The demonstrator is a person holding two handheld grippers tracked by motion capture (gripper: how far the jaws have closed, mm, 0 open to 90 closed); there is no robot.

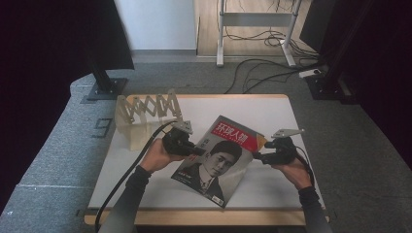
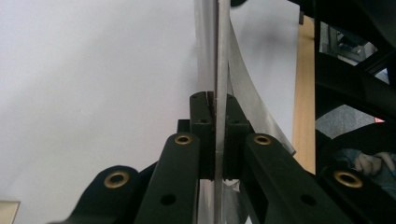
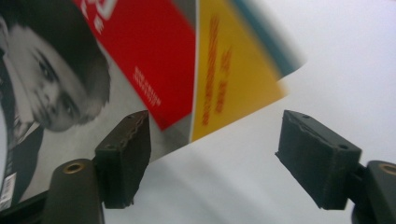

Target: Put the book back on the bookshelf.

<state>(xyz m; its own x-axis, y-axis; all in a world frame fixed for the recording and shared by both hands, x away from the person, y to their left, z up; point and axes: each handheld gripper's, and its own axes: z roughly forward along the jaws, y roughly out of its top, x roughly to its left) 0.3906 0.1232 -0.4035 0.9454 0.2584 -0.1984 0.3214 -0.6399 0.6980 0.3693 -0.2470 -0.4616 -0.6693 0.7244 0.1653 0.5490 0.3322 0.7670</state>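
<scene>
The magazine (image 1: 221, 158) lies slanted in the middle of the white table (image 1: 272, 109), its cover facing up — a black-and-white portrait under a red title band, with a yellow page corner peeking out at its upper right. Its left edge is lifted off the table surface while the lower right corner points toward the near wooden edge.

At the far left of the table stands a pale wooden folding rack (image 1: 145, 112) with a zigzag top, well apart from the magazine. Just right of it, the left gripper (image 1: 197, 150) comes in from the person's left hand (image 1: 158, 156) and meets the magazine's left edge. In the left gripper view its jaws are pressed together on the thin edge of the magazine (image 2: 217, 70), which runs straight up between the pads, with a loose page curling away to the right.

Across the cover, the right gripper (image 1: 256, 156) sits at the magazine's right edge, carried by the right hand (image 1: 294, 171). In the right gripper view its jaws stand spread — the fingertips (image 3: 123, 144) are wide apart with only bare table between them, and the magazine's red and yellow corner (image 3: 187, 65) lies just beyond the left pad, not pinched. A black cable (image 1: 126, 177) trails from the left gripper toward the near edge.
</scene>
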